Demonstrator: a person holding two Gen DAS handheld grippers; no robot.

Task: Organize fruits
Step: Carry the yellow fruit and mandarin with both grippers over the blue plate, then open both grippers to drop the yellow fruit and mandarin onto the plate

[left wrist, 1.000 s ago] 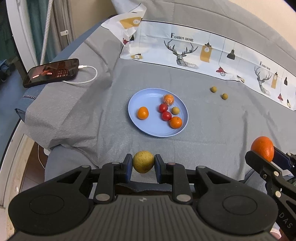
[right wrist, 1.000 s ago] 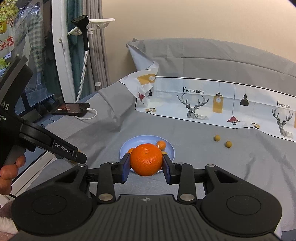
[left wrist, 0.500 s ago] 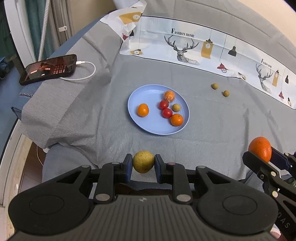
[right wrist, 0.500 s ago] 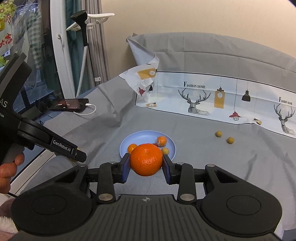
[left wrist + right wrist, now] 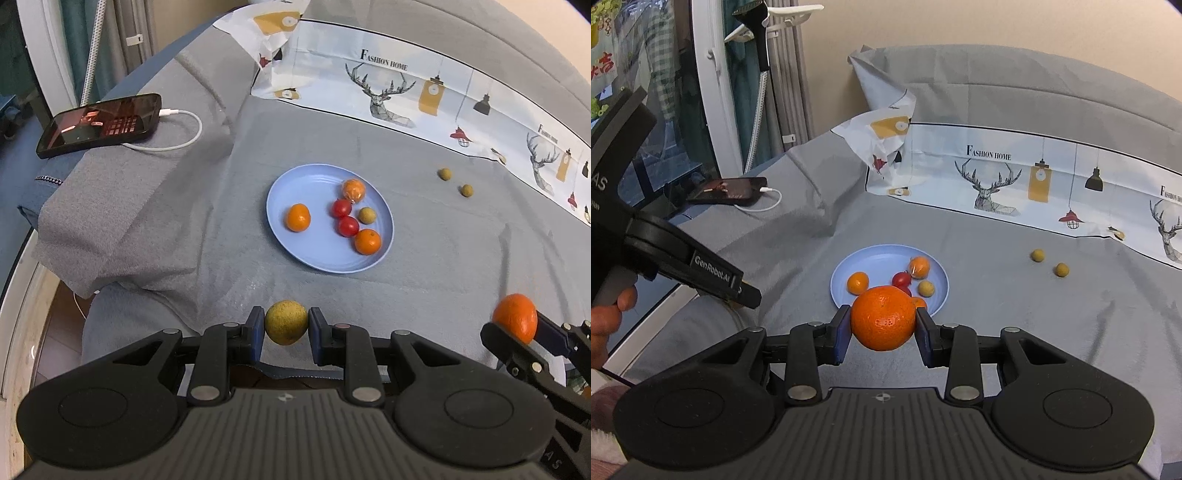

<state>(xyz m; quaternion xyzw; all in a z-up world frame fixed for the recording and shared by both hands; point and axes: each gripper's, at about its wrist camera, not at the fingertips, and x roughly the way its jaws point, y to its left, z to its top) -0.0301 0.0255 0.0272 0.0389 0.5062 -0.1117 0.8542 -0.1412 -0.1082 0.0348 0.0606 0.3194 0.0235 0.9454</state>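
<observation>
Left gripper (image 5: 286,328) clamped on yellow-green fruit (image 5: 286,322), pads pressing both sides, held above near edge of grey cloth (image 5: 184,236). Right gripper (image 5: 882,328) clamped on large orange (image 5: 882,318), held in air, short of blue plate (image 5: 306,188). Plate on cloth holds three small oranges, two cherry tomatoes (image 5: 345,218), one small yellow-green fruit. Two small round fruits (image 5: 456,181) loose on cloth right of plate (well apart from it). Phone (image 5: 99,123) far left, cable plugged in.

Soft, even indoor light; faint shadows under the blue plate (image 5: 295,251); sharp focus, fisheye bending at frame edges.
</observation>
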